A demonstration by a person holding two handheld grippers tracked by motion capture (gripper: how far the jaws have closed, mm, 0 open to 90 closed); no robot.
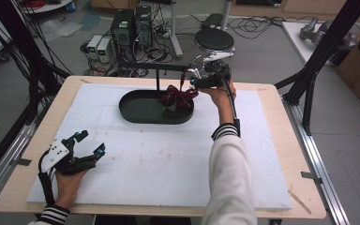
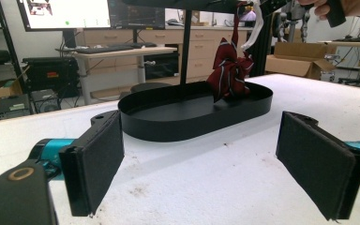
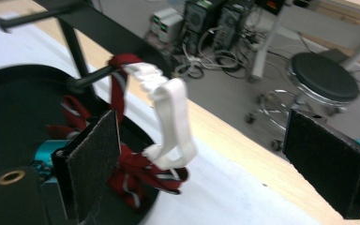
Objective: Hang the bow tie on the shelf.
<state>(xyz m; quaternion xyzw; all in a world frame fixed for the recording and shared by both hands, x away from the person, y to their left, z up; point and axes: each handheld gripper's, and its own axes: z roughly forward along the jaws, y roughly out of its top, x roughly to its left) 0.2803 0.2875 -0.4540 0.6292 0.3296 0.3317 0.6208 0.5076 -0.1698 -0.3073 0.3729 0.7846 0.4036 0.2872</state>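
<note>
left gripper (image 1: 92,143) spread, idle on white mat (image 1: 168,154), near edge. farther: black oval tray (image 1: 136,112). red striped bow tie (image 1: 180,96) hangs by white strap (image 3: 173,112) from stand's bar (image 1: 159,67), over tray. right gripper (image 1: 191,75) spread, holds nothing; strap between jaws. back out straight, avoid snagging strap.

High view: fixed above the person's side, facing forward and down across the whole table (image 1: 272,154). Left gripper view: low, near the tabletop, looking level between its pads at the black tray (image 2: 192,126), some way off. Right gripper view: close above the tray's rim (image 3: 9,75), angled down toward the floor beyond. All three share the tray.
</note>
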